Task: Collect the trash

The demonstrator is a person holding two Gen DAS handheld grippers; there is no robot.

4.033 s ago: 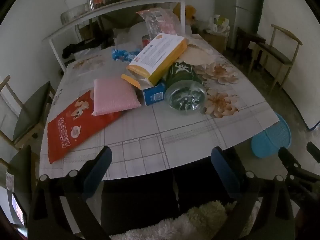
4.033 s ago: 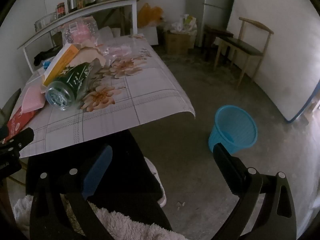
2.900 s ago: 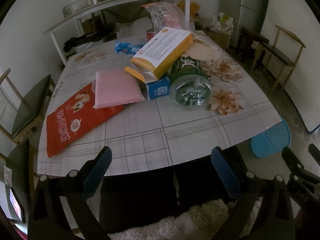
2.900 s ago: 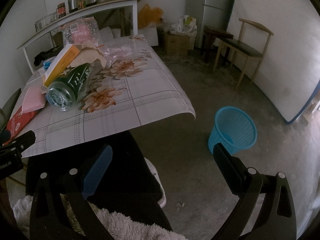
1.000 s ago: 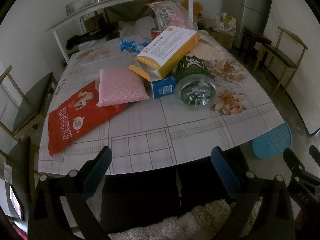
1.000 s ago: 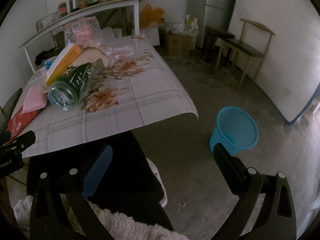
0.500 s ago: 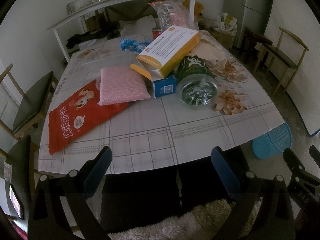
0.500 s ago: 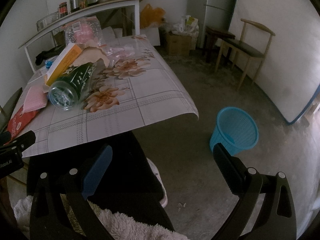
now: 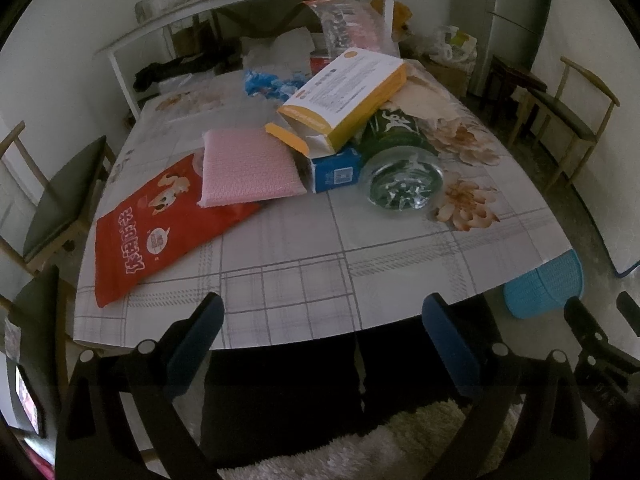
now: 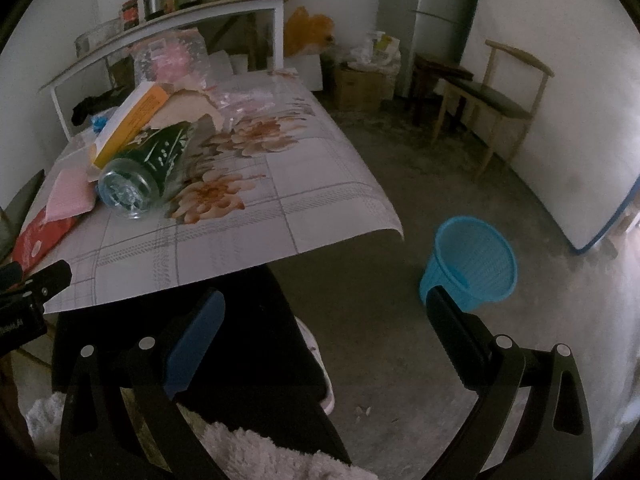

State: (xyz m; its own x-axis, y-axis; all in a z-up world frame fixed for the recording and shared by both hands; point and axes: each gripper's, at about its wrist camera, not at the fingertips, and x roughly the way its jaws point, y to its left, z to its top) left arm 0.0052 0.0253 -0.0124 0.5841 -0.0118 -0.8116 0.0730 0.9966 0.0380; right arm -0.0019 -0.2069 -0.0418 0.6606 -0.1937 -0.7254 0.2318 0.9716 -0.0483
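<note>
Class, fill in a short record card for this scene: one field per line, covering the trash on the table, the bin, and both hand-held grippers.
Table: plaid and floral cloth
Nearest trash: red snack bag, flat, near the left edge
On the bag: pink pad overlaps its far end
Pile: yellow box rests tilted on blue box
Bottle: green-labelled bottle on its side, base toward camera
Bin: blue basket on the floor, right of the table
Left hand-held gripper: open, holding nothing
Right hand-held gripper: open, holding nothing
</note>
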